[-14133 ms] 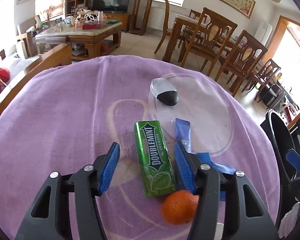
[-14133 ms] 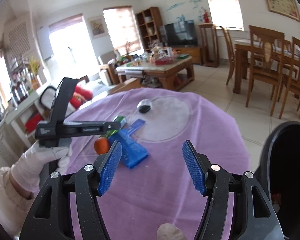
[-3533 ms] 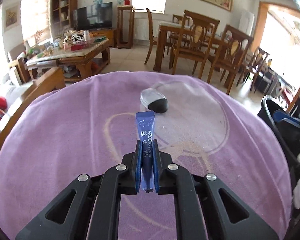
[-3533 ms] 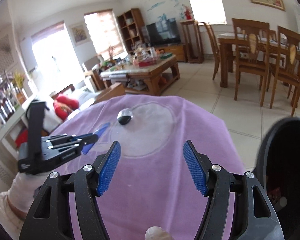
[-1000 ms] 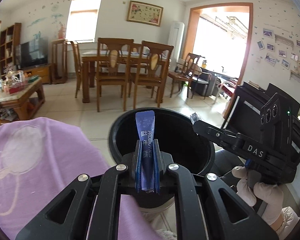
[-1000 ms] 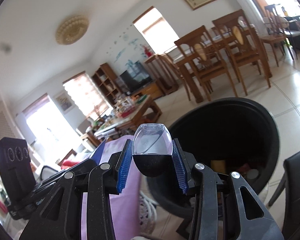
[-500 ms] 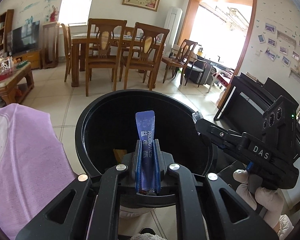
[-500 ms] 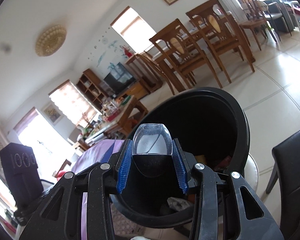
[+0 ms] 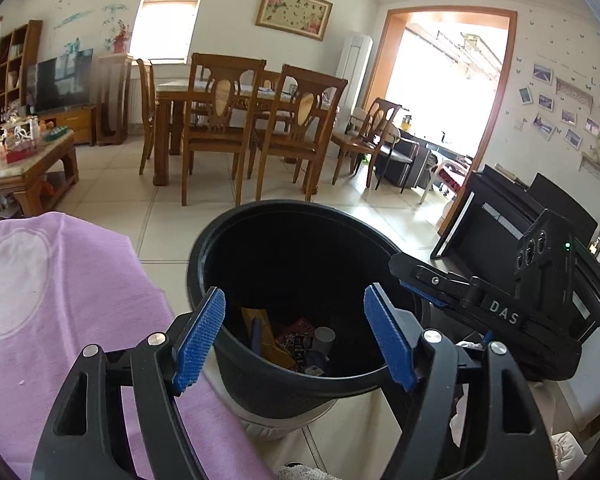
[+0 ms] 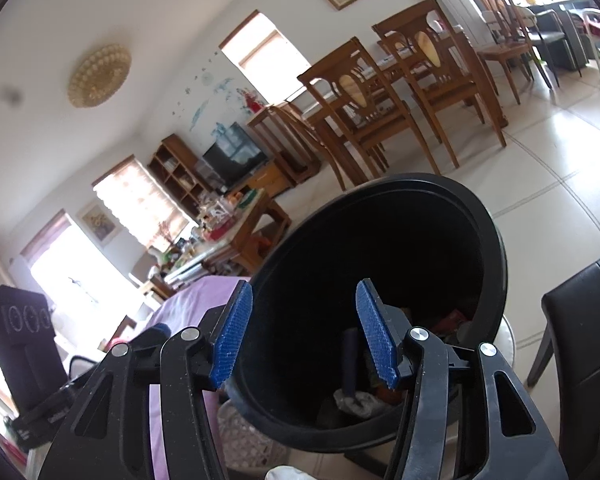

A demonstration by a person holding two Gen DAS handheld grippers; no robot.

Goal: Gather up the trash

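The left gripper (image 9: pixel 294 334) is held over the mouth of a black bin (image 9: pixel 300 388), and its jaws are spread wide with nothing between the blue pads (image 9: pixel 200 336). The right gripper (image 10: pixel 306 334) is held over the same bin (image 10: pixel 488 240) from the other side, and its jaws are likewise spread apart and empty.

The trash is seen at the bottom of the bin. In the left wrist view a yellow wrapper (image 9: pixel 266 340), a dark blue sachet (image 9: pixel 256 332), a red printed packet (image 9: pixel 296 334) and a pale round cap (image 9: pixel 324 338) are piled together there. In the right wrist view the blue sachet (image 10: pixel 350 360) is seen leaning against the inner wall, with a crumpled grey-white piece (image 10: pixel 358 400) just beneath it; the rest is partly hidden behind the right pad.

The bin is set on a tiled floor (image 9: pixel 172 216), just beside a table covered with a purple cloth (image 9: pixel 60 300). In the left wrist view the body of the right gripper, marked DAS, is seen at the right of the bin. Wooden dining chairs (image 9: pixel 224 128) are seen well behind it.
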